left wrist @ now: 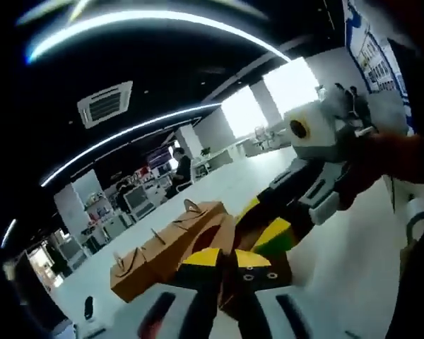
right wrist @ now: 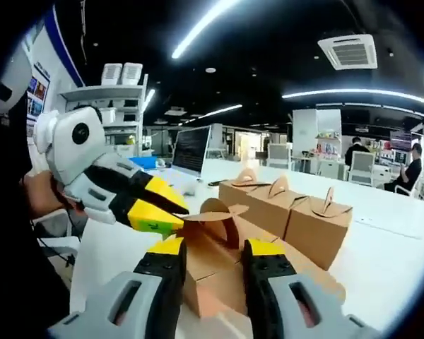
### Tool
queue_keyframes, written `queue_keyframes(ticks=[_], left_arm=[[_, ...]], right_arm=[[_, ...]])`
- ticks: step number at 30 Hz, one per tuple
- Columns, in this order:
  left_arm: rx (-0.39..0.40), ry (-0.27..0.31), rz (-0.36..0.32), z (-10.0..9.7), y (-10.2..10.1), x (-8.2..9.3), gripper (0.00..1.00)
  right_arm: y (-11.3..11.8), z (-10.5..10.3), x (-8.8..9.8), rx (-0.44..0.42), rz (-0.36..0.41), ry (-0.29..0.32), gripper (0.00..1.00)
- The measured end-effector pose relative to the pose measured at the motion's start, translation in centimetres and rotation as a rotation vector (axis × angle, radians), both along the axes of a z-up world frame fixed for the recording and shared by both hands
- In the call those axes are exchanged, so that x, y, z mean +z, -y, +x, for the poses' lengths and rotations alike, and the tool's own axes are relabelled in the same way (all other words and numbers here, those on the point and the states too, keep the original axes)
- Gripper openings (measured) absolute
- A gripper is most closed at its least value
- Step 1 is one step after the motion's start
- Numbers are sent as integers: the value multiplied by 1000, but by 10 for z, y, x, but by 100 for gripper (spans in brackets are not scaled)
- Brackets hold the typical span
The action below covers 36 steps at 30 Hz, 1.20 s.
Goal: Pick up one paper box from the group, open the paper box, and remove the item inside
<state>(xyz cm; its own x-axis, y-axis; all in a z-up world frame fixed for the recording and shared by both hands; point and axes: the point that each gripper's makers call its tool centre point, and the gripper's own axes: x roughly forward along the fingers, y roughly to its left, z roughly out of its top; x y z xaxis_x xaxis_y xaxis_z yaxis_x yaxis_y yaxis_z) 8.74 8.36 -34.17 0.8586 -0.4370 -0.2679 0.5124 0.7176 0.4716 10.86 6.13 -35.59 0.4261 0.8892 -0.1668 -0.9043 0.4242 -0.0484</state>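
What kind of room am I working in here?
Most likely an open-plan office: seated people at desks, a monitor on the long white table, and a ceiling air-conditioning vent. The paper boxes sit on that table.

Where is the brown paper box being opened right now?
Right gripper view, lower centre: brown paper box between the right tongs, in front of the row of boxes.

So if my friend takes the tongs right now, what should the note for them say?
Right tongs: clamped on the sides of one paper box, held just above the white table.
Left tongs: pinching that box's curved top flap, which is pulled partly open.
Three more closed boxes stand in a row on the table behind.
Done: one box picked from the group, opening begun.
Left: finish opening the flaps and take out the item inside, which can't be seen yet.
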Motion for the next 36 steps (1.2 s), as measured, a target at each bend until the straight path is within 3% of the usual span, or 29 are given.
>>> queue_keyframes(ticks=[8, 18, 21, 25, 29, 31, 32, 36], left_arm=[[34, 16, 123, 2, -1, -6, 15], [56, 10, 131, 4, -5, -12, 7], [75, 21, 93, 4, -9, -6, 5], [104, 19, -23, 4, -14, 0, 4], [135, -26, -201, 3, -18, 3, 4], [161, -52, -342, 4, -25, 7, 4], [172, -55, -377, 5, -28, 8, 4], [170, -49, -389, 4, -27, 7, 4]], right_arm=[[2, 4, -2, 7, -7, -20, 33], [1, 4, -3, 12, 1, -25, 33], [0, 4, -3, 13, 5, -26, 33], [0, 4, -3, 13, 14, -26, 33], [0, 4, -3, 14, 7, -23, 33], [0, 4, -3, 16, 5, -24, 33], [0, 4, -3, 17, 3, -24, 33], [0, 4, -3, 20, 4, -26, 33]])
